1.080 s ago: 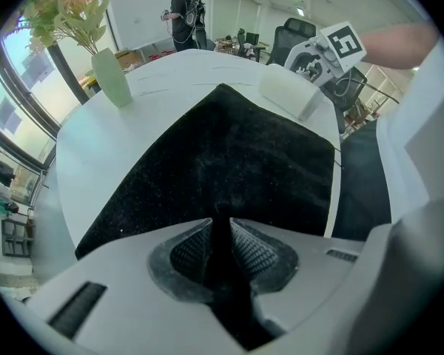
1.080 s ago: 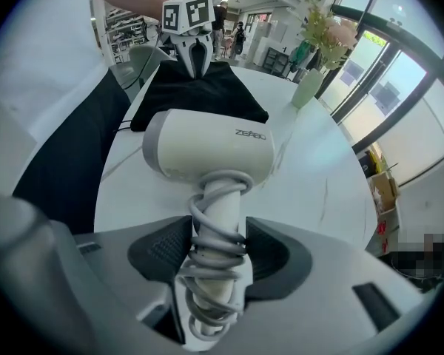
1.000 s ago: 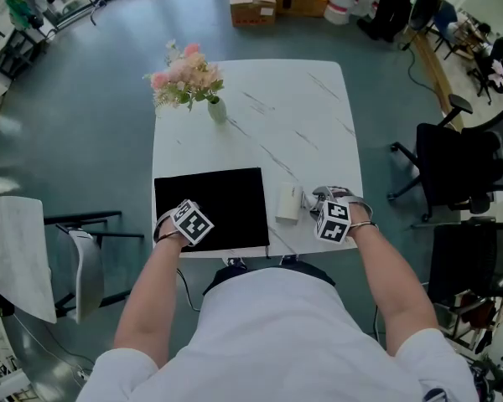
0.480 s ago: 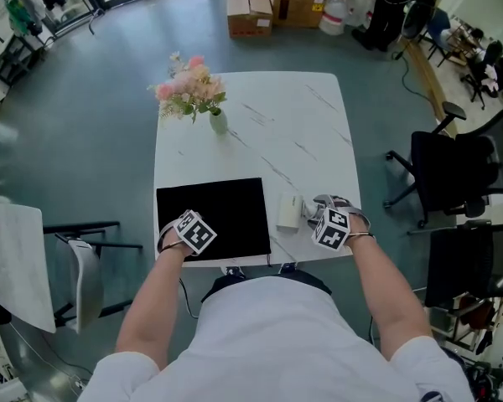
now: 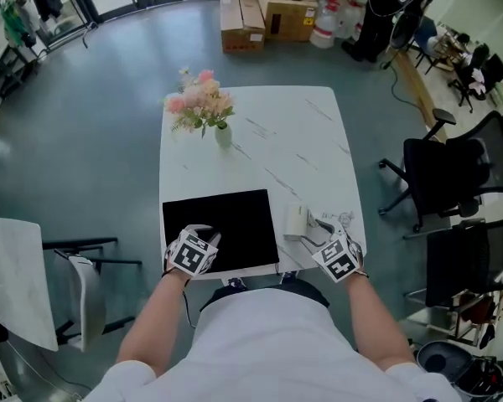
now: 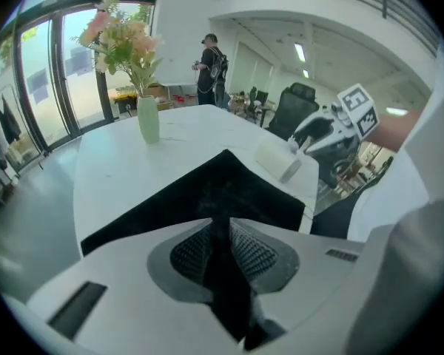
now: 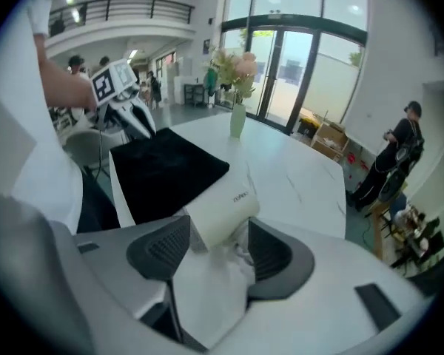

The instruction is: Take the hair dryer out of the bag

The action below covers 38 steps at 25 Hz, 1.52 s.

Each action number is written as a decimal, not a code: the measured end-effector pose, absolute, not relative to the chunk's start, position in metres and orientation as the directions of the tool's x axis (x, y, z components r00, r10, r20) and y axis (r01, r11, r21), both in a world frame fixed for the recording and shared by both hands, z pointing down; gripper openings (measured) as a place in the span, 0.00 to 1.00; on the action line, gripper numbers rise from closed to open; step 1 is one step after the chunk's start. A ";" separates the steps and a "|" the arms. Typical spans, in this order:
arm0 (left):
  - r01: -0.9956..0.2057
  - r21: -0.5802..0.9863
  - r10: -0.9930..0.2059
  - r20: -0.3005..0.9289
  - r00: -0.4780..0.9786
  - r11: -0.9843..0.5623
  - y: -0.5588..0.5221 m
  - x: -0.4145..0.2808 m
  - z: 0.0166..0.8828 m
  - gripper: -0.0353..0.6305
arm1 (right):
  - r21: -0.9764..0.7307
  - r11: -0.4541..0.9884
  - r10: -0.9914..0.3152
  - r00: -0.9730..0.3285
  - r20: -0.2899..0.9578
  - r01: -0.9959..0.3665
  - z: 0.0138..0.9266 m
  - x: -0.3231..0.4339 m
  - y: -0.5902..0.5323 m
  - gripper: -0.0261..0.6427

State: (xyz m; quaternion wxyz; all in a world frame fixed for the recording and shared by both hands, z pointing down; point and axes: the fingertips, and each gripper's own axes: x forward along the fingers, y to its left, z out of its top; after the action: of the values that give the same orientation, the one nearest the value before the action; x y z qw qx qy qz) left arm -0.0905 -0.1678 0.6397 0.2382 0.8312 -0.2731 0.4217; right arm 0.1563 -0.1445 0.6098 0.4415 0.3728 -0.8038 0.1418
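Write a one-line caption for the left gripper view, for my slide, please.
Left tongs pinch the black bag; the white hair dryer lies beyond on the marble table.

White marble-look table: flower vase, flat black bag, seemingly a white hair dryer.

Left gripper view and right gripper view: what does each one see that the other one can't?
Only the left gripper view shows the black bag pinched in the left gripper. Only the right gripper view shows the jaws of the right gripper apart, the hair dryer between them; they have just been opening. Both show the table, the flowers, the bag and the hair dryer.
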 end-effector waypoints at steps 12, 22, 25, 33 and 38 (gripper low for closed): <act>-0.626 0.343 -0.280 0.674 0.683 -0.700 -0.142 -0.069 0.585 0.08 | -0.332 0.451 -0.583 -0.555 0.594 -0.829 0.570 0.095 -0.115 0.06; -0.699 0.291 -0.439 0.607 0.663 -0.653 -0.090 -0.039 0.546 0.08 | -0.294 0.570 -0.577 -0.628 0.521 -0.767 0.528 0.119 -0.073 0.06; -0.710 0.306 -0.463 0.584 0.666 -0.635 -0.061 -0.014 0.538 0.08 | -0.291 0.581 -0.595 -0.640 0.486 -0.760 0.517 0.139 -0.053 0.06; -0.737 0.287 -0.511 0.567 0.646 -0.612 0.028 0.028 0.527 0.08 | -0.344 0.647 -0.542 -0.728 0.419 -0.680 0.518 0.167 0.025 0.06; -0.770 0.275 -0.546 0.573 0.612 -0.575 0.061 0.022 0.522 0.08 | -0.348 0.657 -0.512 -0.734 0.446 -0.669 0.528 0.166 0.056 0.06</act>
State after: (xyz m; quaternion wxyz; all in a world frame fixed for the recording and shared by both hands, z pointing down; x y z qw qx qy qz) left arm 0.0217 0.0613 0.5221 0.2571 0.8601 -0.3825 0.2185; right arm 0.1655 0.0564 0.5281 0.1564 0.3293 -0.8966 0.2516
